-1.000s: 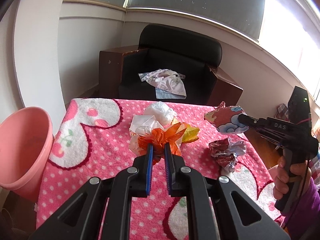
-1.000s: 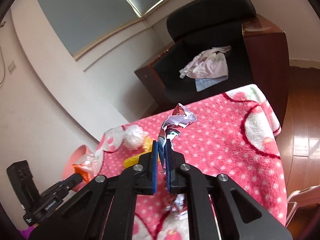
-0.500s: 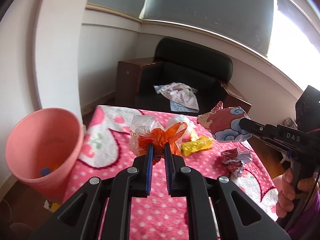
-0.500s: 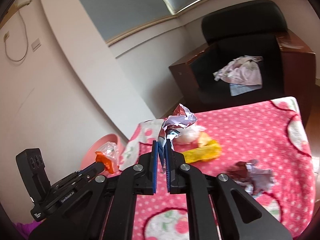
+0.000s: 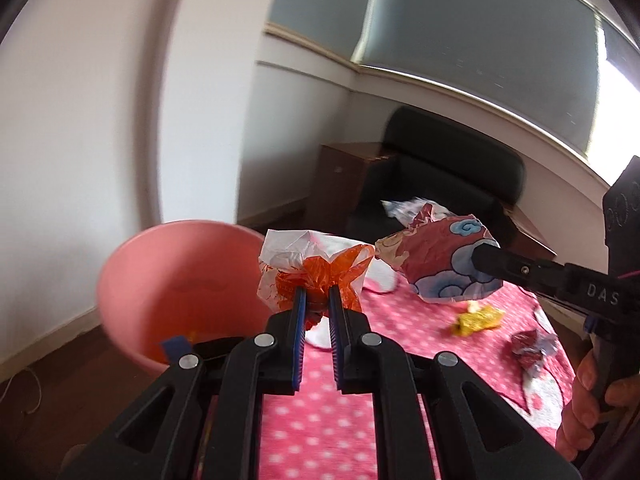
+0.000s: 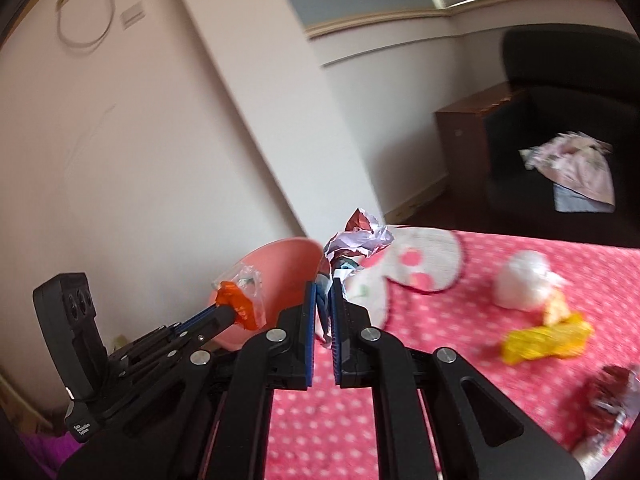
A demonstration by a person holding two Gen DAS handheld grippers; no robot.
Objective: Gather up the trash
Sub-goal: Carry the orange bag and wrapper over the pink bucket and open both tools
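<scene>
Beside the pink bin [image 5: 180, 288], the left tongs [image 5: 318, 300] pinch an orange-and-white wrapper [image 5: 316, 272] near its rim, while the right tongs [image 6: 324, 296] clamp a crumpled printed wrapper [image 6: 356, 240] over the desk [image 6: 440, 288].

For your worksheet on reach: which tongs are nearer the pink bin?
Left. The left tongs, gripping the orange wrapper, are beside the bin; the right tongs, holding the crumpled wrapper, are farther over the table.
</scene>
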